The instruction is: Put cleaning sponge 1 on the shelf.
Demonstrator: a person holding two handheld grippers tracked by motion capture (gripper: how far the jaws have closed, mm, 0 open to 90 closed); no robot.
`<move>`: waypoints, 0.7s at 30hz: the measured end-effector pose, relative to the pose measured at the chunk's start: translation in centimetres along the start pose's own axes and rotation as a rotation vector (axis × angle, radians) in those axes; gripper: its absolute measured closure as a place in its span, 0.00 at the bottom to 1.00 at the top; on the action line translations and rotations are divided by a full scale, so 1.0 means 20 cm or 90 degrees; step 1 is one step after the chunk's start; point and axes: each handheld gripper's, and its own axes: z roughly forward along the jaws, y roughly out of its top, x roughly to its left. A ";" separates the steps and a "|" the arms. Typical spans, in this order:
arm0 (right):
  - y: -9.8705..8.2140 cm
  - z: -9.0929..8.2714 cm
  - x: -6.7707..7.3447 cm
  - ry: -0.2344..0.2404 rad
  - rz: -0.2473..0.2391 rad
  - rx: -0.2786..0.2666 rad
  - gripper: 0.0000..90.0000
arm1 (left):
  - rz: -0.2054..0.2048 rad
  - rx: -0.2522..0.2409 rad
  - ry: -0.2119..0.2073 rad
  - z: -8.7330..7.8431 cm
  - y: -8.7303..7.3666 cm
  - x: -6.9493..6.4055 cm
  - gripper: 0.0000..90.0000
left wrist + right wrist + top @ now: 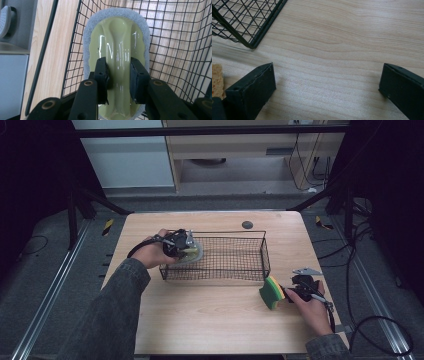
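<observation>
A black wire basket (227, 232) stands in the middle of the wooden table (210, 320). At its left end my left gripper (182, 245) is shut on a pale green scrubber (194, 254) with a grey pad. In the left gripper view the gripper (118, 67) pinches the scrubber's (117, 32) glossy raised handle, held inside the basket (175, 37) against its mesh. My right gripper (287, 293) rests low at the table's right, jaws wide open (327, 77) over bare wood. A green and yellow sponge (271, 292) stands on edge just beside its left jaw, its yellow side (217, 78) outside the jaws.
A small dark round mark (247, 224) sits near the table's far edge behind the basket. The basket's near right corner (252, 45) lies a short way ahead of the right gripper. Cables (380, 330) trail on the floor at the right.
</observation>
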 end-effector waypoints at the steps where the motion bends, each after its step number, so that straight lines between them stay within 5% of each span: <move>1: 0.00 0.00 0.00 0.000 0.000 0.000 0.01 | -0.002 0.002 -0.002 0.00 0.00 0.00 0.79; 21: 0.00 0.00 0.00 0.001 -0.004 0.000 0.01 | -0.012 0.014 -0.026 0.07 -0.01 0.00 0.79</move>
